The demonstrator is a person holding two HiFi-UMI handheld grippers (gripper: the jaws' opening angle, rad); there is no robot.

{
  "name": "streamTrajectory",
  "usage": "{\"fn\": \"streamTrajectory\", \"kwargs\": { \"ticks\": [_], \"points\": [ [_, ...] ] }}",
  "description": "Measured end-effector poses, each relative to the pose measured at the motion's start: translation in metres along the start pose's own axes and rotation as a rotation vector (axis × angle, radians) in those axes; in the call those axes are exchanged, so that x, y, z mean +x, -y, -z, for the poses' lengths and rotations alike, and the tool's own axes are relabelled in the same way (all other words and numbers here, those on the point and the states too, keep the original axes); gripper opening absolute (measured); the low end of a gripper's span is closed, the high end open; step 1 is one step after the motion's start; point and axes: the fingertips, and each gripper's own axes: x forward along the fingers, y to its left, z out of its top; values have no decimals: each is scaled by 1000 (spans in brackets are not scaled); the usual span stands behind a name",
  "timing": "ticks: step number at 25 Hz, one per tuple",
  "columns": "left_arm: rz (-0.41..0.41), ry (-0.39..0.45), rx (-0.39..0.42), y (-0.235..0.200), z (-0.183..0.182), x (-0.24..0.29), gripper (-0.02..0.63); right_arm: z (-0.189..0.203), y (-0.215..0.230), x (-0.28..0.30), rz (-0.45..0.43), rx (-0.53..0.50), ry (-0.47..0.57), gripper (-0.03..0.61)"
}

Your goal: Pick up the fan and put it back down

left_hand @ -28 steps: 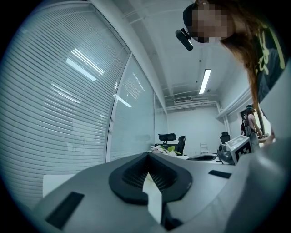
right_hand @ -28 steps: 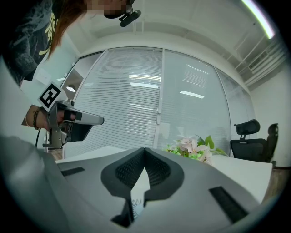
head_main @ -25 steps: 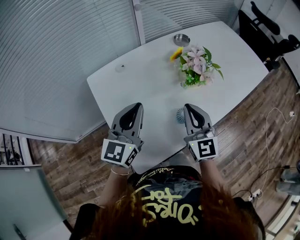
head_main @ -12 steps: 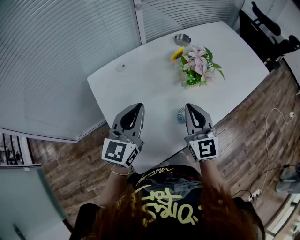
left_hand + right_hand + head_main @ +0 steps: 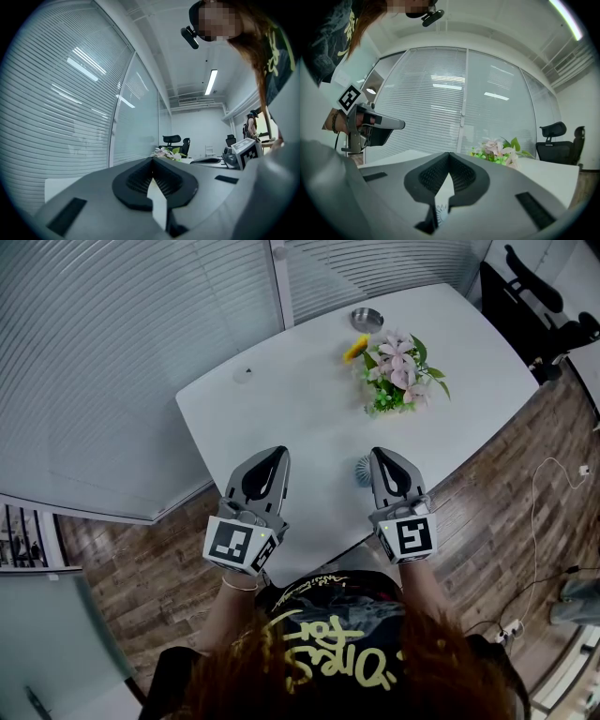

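Note:
The fan [image 5: 362,468] is small, round and pale, and stands on the white table [image 5: 309,418] close to its near edge. It sits just left of my right gripper [image 5: 380,453], which hovers level beside it, shut and empty. In the right gripper view a bit of the fan [image 5: 440,213] shows below the closed jaws of my right gripper [image 5: 449,154]. My left gripper [image 5: 278,452] is held level over the table's near edge, well left of the fan. It too is shut with nothing in it, and in its own view the left gripper [image 5: 152,159] has its jaws together.
A bunch of pink flowers with green leaves [image 5: 401,371] stands farther back on the table, with a yellow object [image 5: 354,348] and a metal bowl [image 5: 366,319] behind it. A small disc [image 5: 243,374] lies at the far left. Slatted glass walls border the table's left side; wooden floor surrounds it.

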Motion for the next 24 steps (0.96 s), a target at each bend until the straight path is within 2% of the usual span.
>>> {"fn": "streamTrajectory", "kwargs": {
  "ticks": [7, 16, 24],
  "points": [
    [-10, -4, 0, 0, 2, 0, -8, 6, 1, -2, -3, 7, -20, 2],
    [-15, 2, 7, 0, -2, 1, -8, 3, -2, -1, -20, -11, 14, 2],
    [-16, 10, 3, 0, -5, 1, -8, -2, -6, 1, -23, 12, 14, 2]
  ]
}}
